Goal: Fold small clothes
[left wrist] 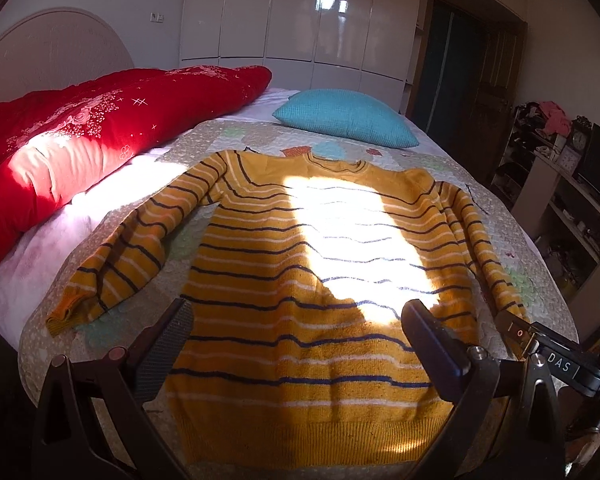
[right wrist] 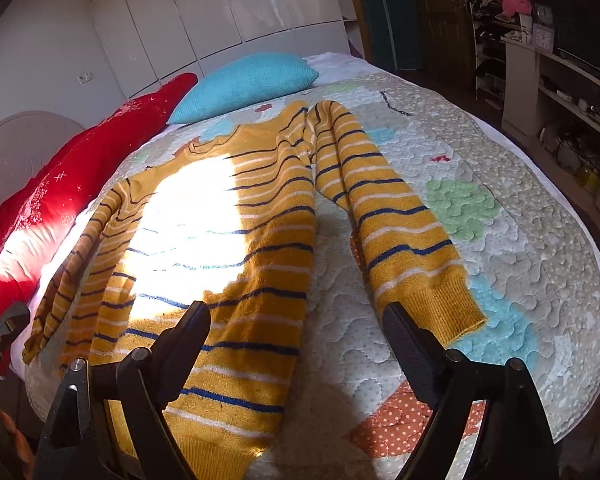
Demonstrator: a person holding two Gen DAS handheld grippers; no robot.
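Through the left wrist camera, we see a mustard-yellow striped sweater (left wrist: pixel 300 280) lying flat and face up on a quilted bedspread (left wrist: pixel 540 288), its hem toward us at 6 o'clock and its neckline at 12 o'clock. Our left gripper (left wrist: pixel 300 320) hangs just above the lower body of the sweater with its fingers spread wide, holding nothing. One sleeve bends out toward 9 o'clock, the other runs down along the 3 o'clock edge. A bright patch of sunlight falls across the chest. A red duvet (left wrist: pixel 112 128) lies bunched at 10 o'clock, a teal pillow (left wrist: pixel 348 120) at 12 o'clock, and glossy white wardrobe doors (left wrist: pixel 300 20) stand behind. Cluttered shelves (left wrist: pixel 556 184) fill the 3 o'clock side.

Through the right wrist camera, our right gripper (right wrist: pixel 296 332) is also spread wide and empty, hovering over the gap between the sweater's body (right wrist: pixel 236 240) at 9 o'clock and its sleeve (right wrist: pixel 400 232) at 2 o'clock. The ribbed cuff (right wrist: pixel 452 304) lies just beside the finger at 3 o'clock. The pillow (right wrist: pixel 248 80) sits at 12 o'clock, the duvet (right wrist: pixel 60 192) at 9 o'clock.
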